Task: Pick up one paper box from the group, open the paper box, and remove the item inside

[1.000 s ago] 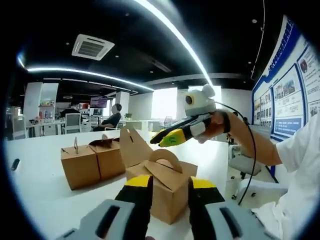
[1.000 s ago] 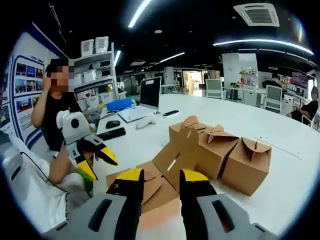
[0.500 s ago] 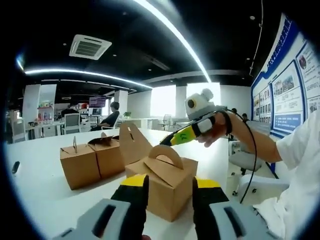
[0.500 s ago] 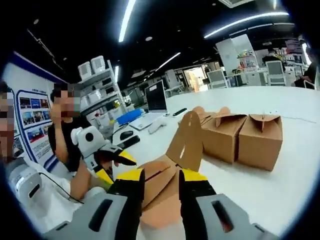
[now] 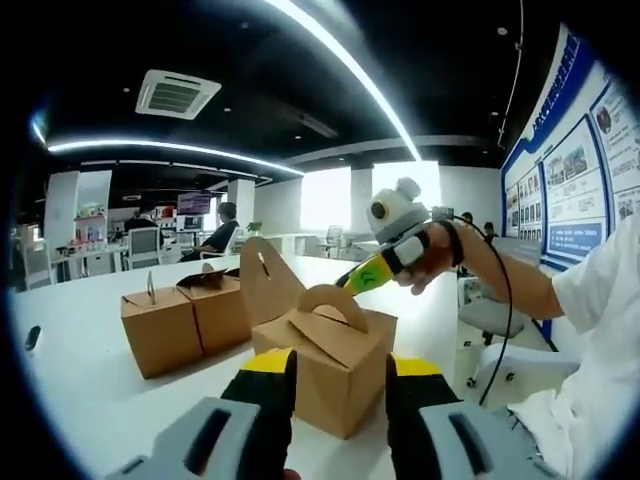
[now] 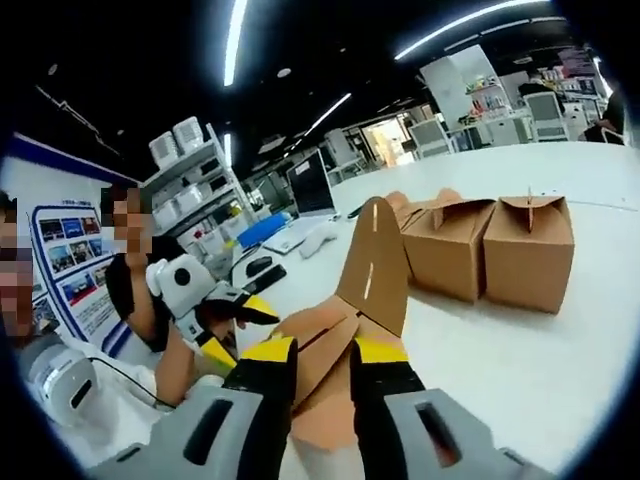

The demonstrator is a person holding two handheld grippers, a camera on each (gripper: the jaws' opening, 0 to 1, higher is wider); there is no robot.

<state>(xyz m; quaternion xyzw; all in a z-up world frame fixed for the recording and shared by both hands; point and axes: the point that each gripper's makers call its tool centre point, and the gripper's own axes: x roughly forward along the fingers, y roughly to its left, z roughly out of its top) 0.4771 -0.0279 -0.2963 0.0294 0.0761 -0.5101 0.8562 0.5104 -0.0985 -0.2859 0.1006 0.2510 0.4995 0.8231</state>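
Note:
A brown paper box [image 5: 335, 372] with an arched handle stands on the white table [image 5: 80, 385], just ahead of my left gripper [image 5: 340, 365], whose jaws are open on either side of it. One tall flap [image 6: 375, 262] of this box stands raised. My right gripper [image 6: 322, 350] is shut on the box's top flaps. In the left gripper view the right gripper [image 5: 358, 278] comes in from the right, tips together at the handle. The left gripper [image 6: 228, 328] hangs open beside the box. Two closed boxes [image 5: 160, 330] [image 5: 222, 310] of the group sit behind.
The other boxes [image 6: 445, 250] [image 6: 530, 250] stand to the right on the table [image 6: 560, 370]. A laptop [image 6: 310, 188] and a dark device [image 6: 258, 277] lie at the far end. A person [image 6: 130, 285] stands by the posters. Office chairs [image 5: 145, 245] stand farther back.
The right gripper's jaws have narrowed onto the box's top flaps and its view has tilted up. The raised flap stands taller. The left gripper stays open and nearly still.

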